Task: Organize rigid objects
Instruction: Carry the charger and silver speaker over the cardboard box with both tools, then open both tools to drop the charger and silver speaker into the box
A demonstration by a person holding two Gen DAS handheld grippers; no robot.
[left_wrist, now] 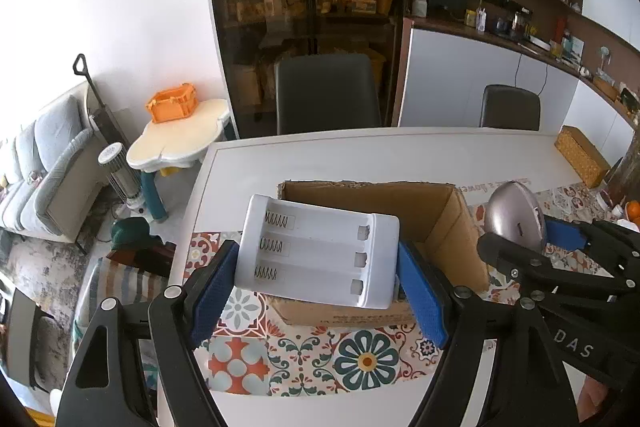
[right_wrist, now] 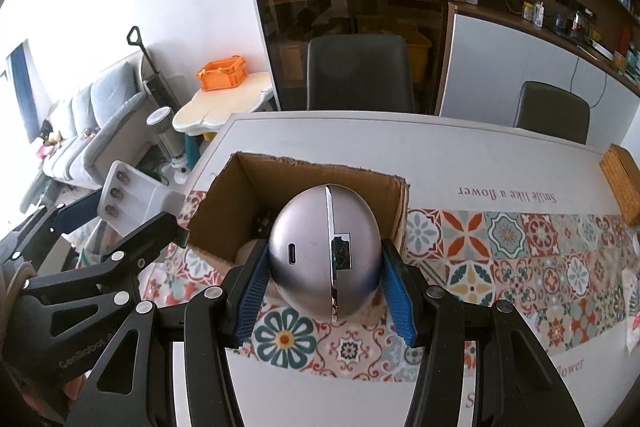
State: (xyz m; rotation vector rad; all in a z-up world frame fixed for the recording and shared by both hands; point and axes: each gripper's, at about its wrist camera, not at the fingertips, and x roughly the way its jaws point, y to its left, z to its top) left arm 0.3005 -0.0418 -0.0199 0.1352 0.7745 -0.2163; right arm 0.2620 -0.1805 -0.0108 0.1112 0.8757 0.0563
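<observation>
Cardboard box, open at the top, stands on the patterned runner that crosses the white table, a little in from the table's left edge. Inside it, in the right wrist view, something dark and something tan lie at the bottom, too hidden to name.

The left gripper has its jaws clamped on a white battery holder, blue pads pressing its two short ends. The holder is held above the box's near left corner, tilted, its three bays with springs facing up.

The right gripper has its jaws clamped on a silver egg-shaped device, one pad on each flank. A bright seam runs down its middle, with a small port to the left of it. The device hangs over the near wall of the box, partly above the opening.

The two grippers are close, side by side, left one over the box's left end, right one at its right.

A woven tan box lies near the table's far right edge, well apart from the cardboard one.
</observation>
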